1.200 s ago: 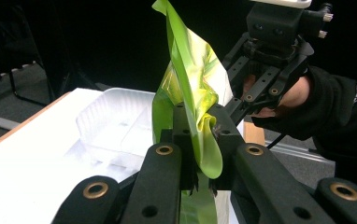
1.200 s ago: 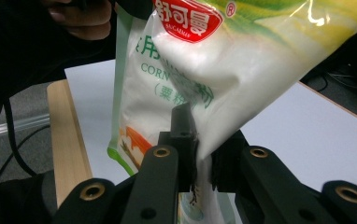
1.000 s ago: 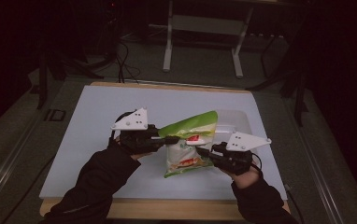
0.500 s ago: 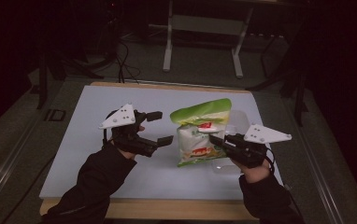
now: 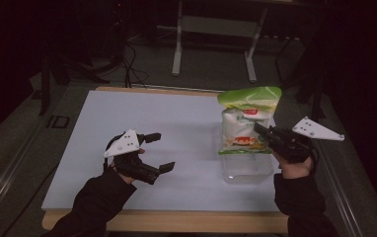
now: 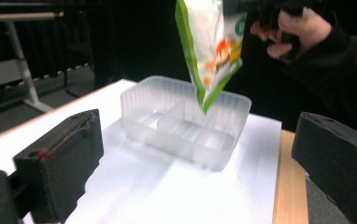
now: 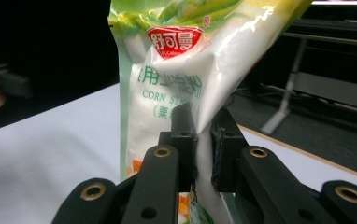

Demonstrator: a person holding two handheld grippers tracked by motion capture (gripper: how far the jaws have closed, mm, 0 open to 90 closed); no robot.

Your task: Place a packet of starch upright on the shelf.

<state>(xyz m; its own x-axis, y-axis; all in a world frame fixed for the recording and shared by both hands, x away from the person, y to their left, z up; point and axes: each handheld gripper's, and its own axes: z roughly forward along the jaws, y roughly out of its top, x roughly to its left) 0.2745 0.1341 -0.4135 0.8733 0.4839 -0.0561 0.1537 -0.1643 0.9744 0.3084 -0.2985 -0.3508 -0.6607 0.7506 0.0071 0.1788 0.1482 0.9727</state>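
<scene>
Right claw pinches the soft corn starch bag at its side, right of the frame, above the clear box; left claw has just opened, empty. Bag looks floppy, slippery

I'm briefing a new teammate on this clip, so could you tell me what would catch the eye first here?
The green-and-white corn starch bag stands out, hanging upright over the clear divided container near the table's right edge, pinched in the right gripper. The left gripper sits low at the left of the white table, its jaws just opened wide, with nothing between them.
</scene>
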